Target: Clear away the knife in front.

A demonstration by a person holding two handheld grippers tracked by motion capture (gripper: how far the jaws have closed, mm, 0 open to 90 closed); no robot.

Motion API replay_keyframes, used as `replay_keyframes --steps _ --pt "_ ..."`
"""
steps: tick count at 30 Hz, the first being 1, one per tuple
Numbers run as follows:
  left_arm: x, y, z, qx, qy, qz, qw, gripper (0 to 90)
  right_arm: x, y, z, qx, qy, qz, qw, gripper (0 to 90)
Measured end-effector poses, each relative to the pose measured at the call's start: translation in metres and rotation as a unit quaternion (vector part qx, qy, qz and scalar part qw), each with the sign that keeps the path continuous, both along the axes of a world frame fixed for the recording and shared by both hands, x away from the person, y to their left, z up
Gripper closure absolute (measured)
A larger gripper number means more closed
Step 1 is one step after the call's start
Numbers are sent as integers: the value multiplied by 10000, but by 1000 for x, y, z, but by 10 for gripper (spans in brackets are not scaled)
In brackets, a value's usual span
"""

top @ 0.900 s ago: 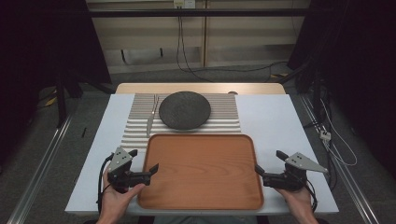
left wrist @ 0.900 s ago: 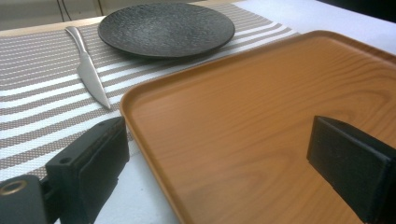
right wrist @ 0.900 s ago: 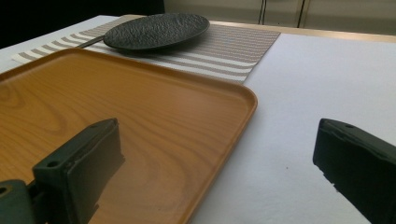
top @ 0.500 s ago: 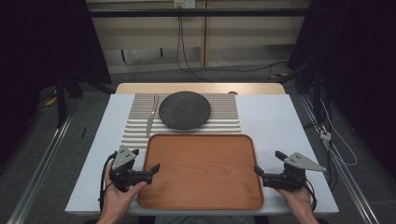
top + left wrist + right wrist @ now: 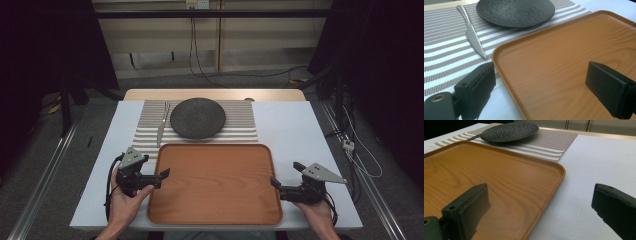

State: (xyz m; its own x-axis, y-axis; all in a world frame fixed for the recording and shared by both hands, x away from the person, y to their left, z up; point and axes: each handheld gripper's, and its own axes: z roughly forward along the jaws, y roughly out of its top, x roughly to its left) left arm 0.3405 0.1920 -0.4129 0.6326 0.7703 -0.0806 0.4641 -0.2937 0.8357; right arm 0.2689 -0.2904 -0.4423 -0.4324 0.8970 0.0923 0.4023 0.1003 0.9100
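Wooden tray (image 5: 215, 182) flat on white table (image 5: 295, 130), just before striped placemat (image 5: 240, 122) with black plate (image 5: 198, 117) and knife (image 5: 161, 131). Left gripper (image 5: 164, 175) and right gripper (image 5: 275, 184) wide open, each straddling a tray edge, nothing clamped.

We count one rectangular brown wooden tray (image 5: 215, 185), one round black textured plate (image 5: 198, 118), one steel knife (image 5: 161, 131), one striped placemat (image 5: 240, 131).
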Motion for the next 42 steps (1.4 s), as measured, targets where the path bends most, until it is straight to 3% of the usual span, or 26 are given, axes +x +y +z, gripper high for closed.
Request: replay_keyframes --steps 7,14,16,19,23,29,33,34,38,41,42 --pt "21 0 5 -4 -87 61 9999 87 0 -1 0 -14 5 8 10000 9" --pt "39 0 8 -34 25 103 9999 77 0 -1 0 -14 17 6 10000 9" --pt "44 -1 8 -93 135 43 9999 64 0 -1 0 -3 16 -13 10000 9" --pt "48 -4 12 15 250 5 9997 65 0 -1 -1 14 34 -15 10000 9" --pt "56 -8 19 104 92 -15 9999 73 0 -1 -1 4 35 -10 10000 9" --pt "76 -8 20 269 200 23 9994 77 1 -2 -1 3 39 9 10000 9" --pt "94 -5 16 259 324 237 9989 66 3 -2 -2 36 52 24 10000 9" --pt "97 -6 15 134 317 314 9989 76 3 -2 -2 42 55 30 10000 9" --pt "113 -5 18 290 320 398 9983 81 4 0 -2 34 57 55 10000 9" --pt "123 -6 21 210 378 464 9980 85 4 1 -2 21 78 78 9999 9" --pt "125 -6 22 178 297 517 9981 85 4 1 -2 23 71 90 9999 9"
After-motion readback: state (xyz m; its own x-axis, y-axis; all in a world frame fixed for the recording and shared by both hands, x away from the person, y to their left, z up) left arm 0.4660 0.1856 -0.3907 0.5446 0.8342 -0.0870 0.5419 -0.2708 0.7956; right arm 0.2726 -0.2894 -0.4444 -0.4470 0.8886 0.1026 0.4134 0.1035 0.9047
